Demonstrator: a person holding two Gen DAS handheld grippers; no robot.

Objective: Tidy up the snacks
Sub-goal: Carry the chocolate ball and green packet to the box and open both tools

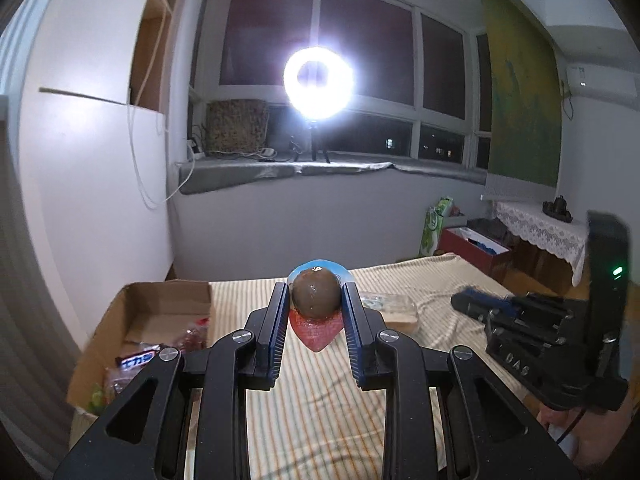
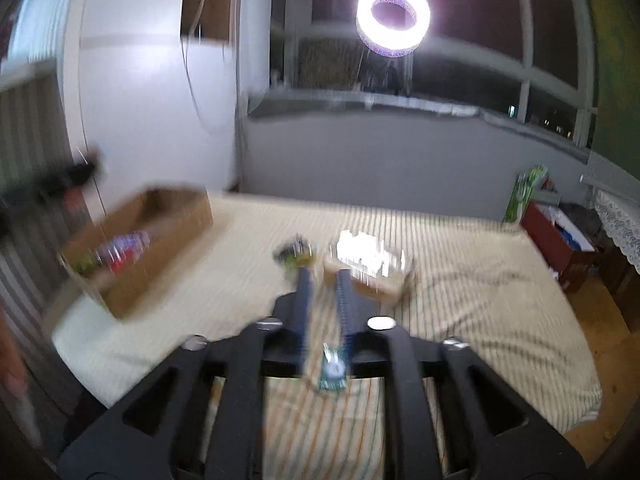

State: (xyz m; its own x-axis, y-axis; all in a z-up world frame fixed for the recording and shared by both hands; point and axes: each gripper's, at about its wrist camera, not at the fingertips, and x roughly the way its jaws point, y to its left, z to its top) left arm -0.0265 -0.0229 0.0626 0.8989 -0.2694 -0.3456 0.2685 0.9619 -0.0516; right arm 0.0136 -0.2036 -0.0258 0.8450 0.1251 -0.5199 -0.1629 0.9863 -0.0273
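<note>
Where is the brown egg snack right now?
In the left wrist view, the brown egg snack sits pinched in the left gripper, above the striped bed, right of the cardboard box.

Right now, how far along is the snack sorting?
Done: several wrapped snacks already lie in the cardboard box. In hand: the left gripper is shut on a packaged braised egg, held above the striped cloth. The right gripper looks nearly shut, its view too blurred to confirm. Left: a clear packet and a small dark snack still lie on the cloth.
</note>
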